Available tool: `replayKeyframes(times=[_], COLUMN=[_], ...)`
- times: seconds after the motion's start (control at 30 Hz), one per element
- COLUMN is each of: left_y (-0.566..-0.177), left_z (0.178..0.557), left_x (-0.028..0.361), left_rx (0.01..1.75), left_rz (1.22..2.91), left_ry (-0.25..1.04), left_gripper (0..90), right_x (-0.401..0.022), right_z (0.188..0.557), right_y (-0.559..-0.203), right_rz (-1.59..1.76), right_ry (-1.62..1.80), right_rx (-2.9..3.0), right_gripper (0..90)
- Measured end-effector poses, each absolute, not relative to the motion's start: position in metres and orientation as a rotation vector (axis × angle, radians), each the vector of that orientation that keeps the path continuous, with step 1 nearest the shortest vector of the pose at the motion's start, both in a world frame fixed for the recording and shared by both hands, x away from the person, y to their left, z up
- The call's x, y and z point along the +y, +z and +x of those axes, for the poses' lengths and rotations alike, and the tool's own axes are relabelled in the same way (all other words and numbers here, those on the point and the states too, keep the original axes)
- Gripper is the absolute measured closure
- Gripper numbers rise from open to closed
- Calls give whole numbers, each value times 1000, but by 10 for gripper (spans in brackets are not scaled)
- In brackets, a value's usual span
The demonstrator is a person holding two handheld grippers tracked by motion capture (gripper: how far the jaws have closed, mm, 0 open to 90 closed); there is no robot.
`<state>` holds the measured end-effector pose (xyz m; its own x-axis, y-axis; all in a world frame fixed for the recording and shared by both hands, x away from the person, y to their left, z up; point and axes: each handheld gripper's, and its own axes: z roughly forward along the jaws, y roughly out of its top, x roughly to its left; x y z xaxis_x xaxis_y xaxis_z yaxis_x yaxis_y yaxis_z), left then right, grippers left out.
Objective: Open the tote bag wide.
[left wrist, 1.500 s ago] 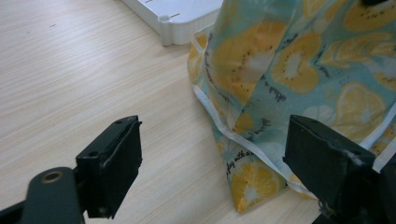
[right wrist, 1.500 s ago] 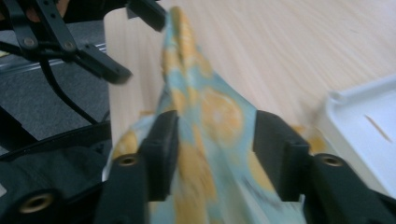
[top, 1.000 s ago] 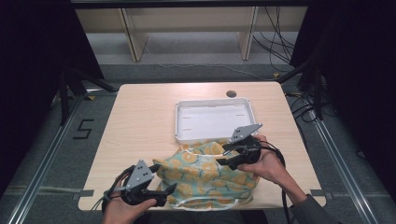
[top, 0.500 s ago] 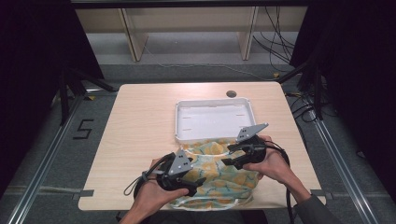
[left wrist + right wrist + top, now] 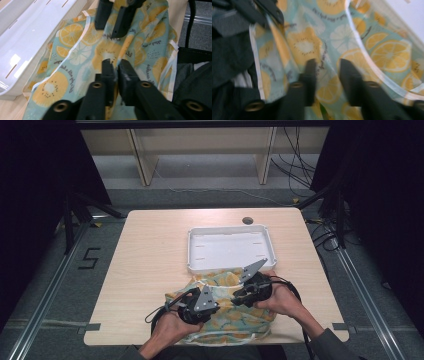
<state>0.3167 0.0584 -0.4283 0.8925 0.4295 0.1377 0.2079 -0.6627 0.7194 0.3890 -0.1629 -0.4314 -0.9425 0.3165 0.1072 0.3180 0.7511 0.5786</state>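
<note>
Here the left gripper [image 5: 192, 306], moved in from the table's [image 5: 150, 260] near-left edge, pinches the cloth [image 5: 225, 317] with fingers nearly closed; the right gripper [image 5: 245, 295] straddles a fold, fingers apart, before the tray [image 5: 200, 267].

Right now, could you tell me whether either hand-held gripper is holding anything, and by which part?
The left hand-held gripper pinches a raised fold of the fruit-print cloth near its middle. The right hand-held gripper is open over the cloth, holding nothing.
</note>
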Motion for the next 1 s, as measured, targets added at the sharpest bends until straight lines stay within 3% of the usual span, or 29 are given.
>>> replayKeyframes(times=[0.1, 0.4, 0.63, 1.0], left_y=[-430, -435, -450, -470], left_z=[312, 294, 282, 270], left_x=[61, 73, 87, 87], left_rx=[433, 423, 449, 399], left_rz=[2331, 2343, 2365, 2473], left_ry=[365, 314, 244, 162], left_gripper=[890, 893, 893, 892], right_x=[-161, -166, -167, -169], right_z=[392, 413, 455, 491], right_y=[-433, -408, -390, -397], right_rz=[-474, -628, -780, -902], right_ry=[-963, -1062, -1195, -1166], right_rx=[-2975, -3043, -3086, -3124], right_gripper=[900, 900, 900, 900])
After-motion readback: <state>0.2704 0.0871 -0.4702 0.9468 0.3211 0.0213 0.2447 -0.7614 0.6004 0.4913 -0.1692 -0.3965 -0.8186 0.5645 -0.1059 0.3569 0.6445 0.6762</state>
